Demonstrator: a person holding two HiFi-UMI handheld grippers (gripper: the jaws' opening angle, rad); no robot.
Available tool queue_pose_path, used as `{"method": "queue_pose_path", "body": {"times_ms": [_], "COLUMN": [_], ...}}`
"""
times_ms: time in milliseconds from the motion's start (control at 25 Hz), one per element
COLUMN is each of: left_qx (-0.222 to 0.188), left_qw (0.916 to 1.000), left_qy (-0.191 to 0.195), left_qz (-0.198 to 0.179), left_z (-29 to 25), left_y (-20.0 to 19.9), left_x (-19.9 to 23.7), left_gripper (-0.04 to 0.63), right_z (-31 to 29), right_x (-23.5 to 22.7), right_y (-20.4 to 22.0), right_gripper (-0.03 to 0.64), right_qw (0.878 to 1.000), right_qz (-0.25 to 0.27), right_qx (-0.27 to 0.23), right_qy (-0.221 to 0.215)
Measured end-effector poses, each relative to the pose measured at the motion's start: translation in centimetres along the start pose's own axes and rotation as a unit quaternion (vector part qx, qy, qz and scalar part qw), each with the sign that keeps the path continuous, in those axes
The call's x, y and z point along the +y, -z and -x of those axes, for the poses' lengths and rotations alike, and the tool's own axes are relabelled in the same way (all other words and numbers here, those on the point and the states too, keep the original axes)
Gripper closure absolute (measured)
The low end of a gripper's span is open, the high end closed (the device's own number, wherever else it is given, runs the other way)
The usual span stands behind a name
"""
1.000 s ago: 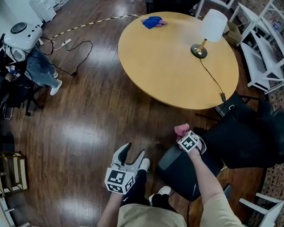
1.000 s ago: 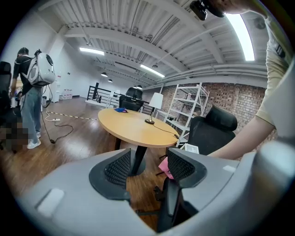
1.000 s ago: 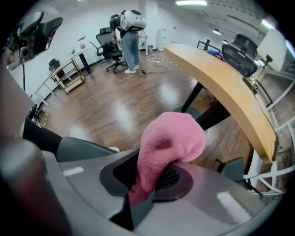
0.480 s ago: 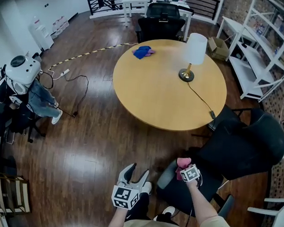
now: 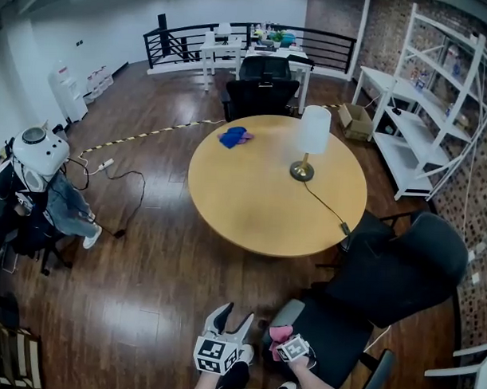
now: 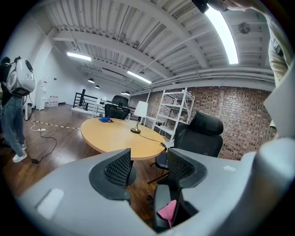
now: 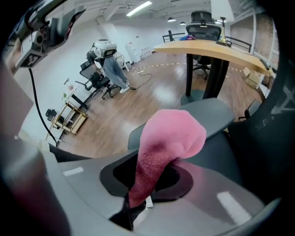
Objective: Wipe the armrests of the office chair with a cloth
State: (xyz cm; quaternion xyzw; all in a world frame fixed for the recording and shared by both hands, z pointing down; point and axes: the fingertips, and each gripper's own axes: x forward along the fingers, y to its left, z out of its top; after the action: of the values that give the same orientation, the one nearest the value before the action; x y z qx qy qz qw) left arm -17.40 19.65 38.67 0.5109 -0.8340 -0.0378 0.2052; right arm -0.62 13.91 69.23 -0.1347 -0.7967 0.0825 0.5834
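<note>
One round table [image 5: 259, 206], office chair [image 5: 392, 275], plank floor [image 5: 144, 298]

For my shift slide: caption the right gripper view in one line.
Right gripper shut on a pink cloth by the office chair's grey armrest, round wooden table behind.

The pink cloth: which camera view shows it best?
The right gripper view: the pink cloth fills the middle, clamped in the right gripper. The head view shows only a small patch; the left gripper view, a corner by the armrest.
</note>
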Motion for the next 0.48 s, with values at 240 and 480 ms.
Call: {"method": "queue_pose_path", "body": {"times_ms": [240,480], "left_qx": [-0.002,0.007], "left_qw": [1.0000,0.9995], "left_qy": [0.008,0.030], "left_qz": [-0.004,-0.001], "left_z": [-0.5,-1.5], "left_y": [-0.5,-0.1], "left_x": [1.3,2.0], "left_gripper": [0.353,0.359], "right_z": [-0.8,2.2], "right_x": [2.8,0.1], "right_y": [1.2,0.8], "right_gripper": [0.554,0.553], "right_qw": [1.000,0.994], "right_qz": [-0.003,-0.092], "right_qx": [0.024,-0.065], "right_qy": [-0.013,0.006]}}
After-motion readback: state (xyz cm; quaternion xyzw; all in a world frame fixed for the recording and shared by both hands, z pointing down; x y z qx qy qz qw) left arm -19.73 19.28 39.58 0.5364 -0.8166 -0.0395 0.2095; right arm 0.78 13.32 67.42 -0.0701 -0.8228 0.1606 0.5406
